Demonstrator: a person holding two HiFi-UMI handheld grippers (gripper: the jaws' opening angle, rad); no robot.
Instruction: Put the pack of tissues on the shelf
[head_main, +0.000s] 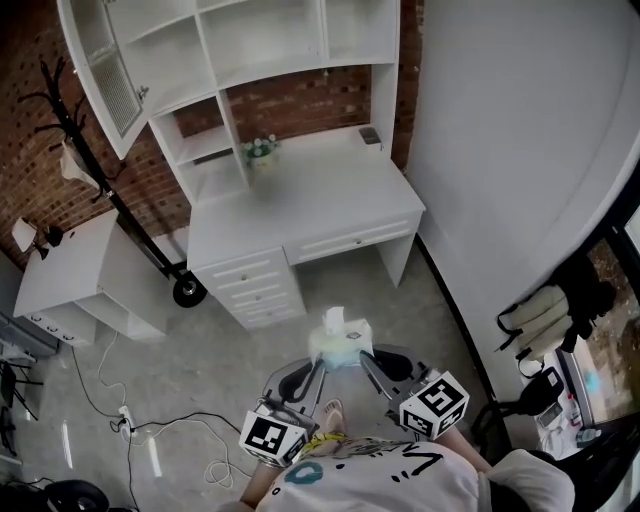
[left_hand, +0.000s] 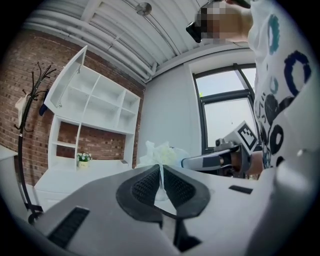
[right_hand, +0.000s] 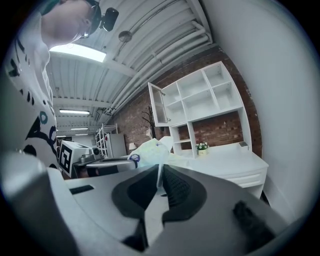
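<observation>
Item: pale plastic-wrapped pack of tissues (head_main: 340, 342), mid-air before white desk (head_main: 320, 205) | left gripper (left_hand: 160, 176), right gripper (right_hand: 160, 179): each pinched on wrapper, seemingly thin film only | handling: lift level to white open shelf (head_main: 262, 32), no tugging apart.

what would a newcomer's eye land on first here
The pack of tissues, held in mid-air low in the head view, with the left gripper and right gripper each shut on its wrap from either side. Beyond it stands the white desk with open shelves against a brick wall.
</observation>
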